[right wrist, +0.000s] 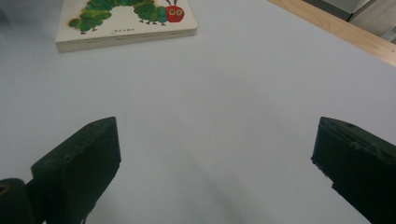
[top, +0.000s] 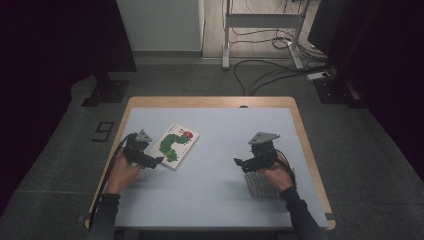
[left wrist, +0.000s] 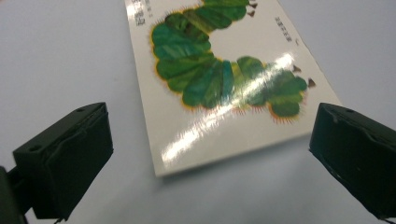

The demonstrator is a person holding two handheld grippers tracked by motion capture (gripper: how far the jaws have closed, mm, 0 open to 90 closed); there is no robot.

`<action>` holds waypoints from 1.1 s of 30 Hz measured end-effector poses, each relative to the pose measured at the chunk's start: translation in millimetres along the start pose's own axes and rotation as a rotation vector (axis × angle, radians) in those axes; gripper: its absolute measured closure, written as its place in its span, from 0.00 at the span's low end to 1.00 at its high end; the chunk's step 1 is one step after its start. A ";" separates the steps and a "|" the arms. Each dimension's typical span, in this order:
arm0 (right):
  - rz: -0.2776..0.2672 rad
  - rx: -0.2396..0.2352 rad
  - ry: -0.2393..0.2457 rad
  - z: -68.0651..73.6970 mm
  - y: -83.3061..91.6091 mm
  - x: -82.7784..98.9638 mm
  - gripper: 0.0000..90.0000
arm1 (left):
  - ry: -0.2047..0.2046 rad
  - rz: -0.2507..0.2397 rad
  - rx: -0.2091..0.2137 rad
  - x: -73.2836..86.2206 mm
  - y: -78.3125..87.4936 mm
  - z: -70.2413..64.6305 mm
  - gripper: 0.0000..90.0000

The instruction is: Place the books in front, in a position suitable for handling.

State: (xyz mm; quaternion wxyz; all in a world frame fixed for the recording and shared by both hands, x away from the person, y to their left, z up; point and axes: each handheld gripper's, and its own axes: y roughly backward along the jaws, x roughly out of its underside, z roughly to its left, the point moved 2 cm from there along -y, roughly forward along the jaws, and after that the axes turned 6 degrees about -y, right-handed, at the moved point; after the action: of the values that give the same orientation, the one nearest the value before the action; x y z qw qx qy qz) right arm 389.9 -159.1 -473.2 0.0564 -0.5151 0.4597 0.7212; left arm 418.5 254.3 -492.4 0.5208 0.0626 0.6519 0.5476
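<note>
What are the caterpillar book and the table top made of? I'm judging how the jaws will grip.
Book: looks like thick board with a glossy coated cover; a bright glare streak runs across it and its edge shows a thick pale block.
Table: matte pale blue-grey sheet, no glare, over a wood-look rim; exact material unclear.

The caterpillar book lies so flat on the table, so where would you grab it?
Probably by the near short edge of the book, coming in low from the left gripper's side: it lies flat, so only its thin edges offer the open fingers a hold.
</note>
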 end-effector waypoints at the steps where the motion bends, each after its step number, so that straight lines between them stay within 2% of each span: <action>1: 0.001 -0.001 -0.003 0.6 -2.3 -1.4 0.00 | 0.009 -0.002 0.011 -2.0 -3.0 1.3 0.00; 5: 0.000 -0.011 0.002 3.4 -12.3 -6.4 0.00 | 0.011 0.008 0.027 -7.4 -12.7 6.0 0.00; 9: 0.002 -0.020 0.005 5.6 -22.4 -10.4 0.00 | 0.039 -0.020 0.038 -6.3 -22.2 12.1 0.00; 16: 0.005 -0.031 -0.002 7.7 -38.8 -16.1 0.01 | 0.061 0.020 0.050 0.7 -34.0 18.9 0.00; 20: 0.011 -0.039 -0.007 9.7 -50.1 -18.3 0.01 | 0.071 0.024 0.089 3.0 -39.9 19.3 0.00; 23: 0.017 -0.047 -0.007 11.0 -57.5 -18.9 0.01 | 0.099 0.003 0.133 3.9 -43.8 19.2 0.00; 25: 0.026 -0.050 -0.007 12.3 -63.3 -19.0 0.01 | 0.097 -0.007 0.160 3.4 -46.3 17.9 0.00; 33: 0.042 -0.068 -0.013 14.4 -80.2 -21.4 0.01 | 0.098 -0.012 0.159 2.4 -47.4 15.5 0.00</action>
State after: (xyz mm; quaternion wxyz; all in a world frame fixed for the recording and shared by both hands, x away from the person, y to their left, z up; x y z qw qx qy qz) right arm 434.4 -94.6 -504.1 0.0266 -0.5023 0.4452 0.7408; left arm 452.2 247.3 -528.6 0.4851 0.0729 0.7182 0.4935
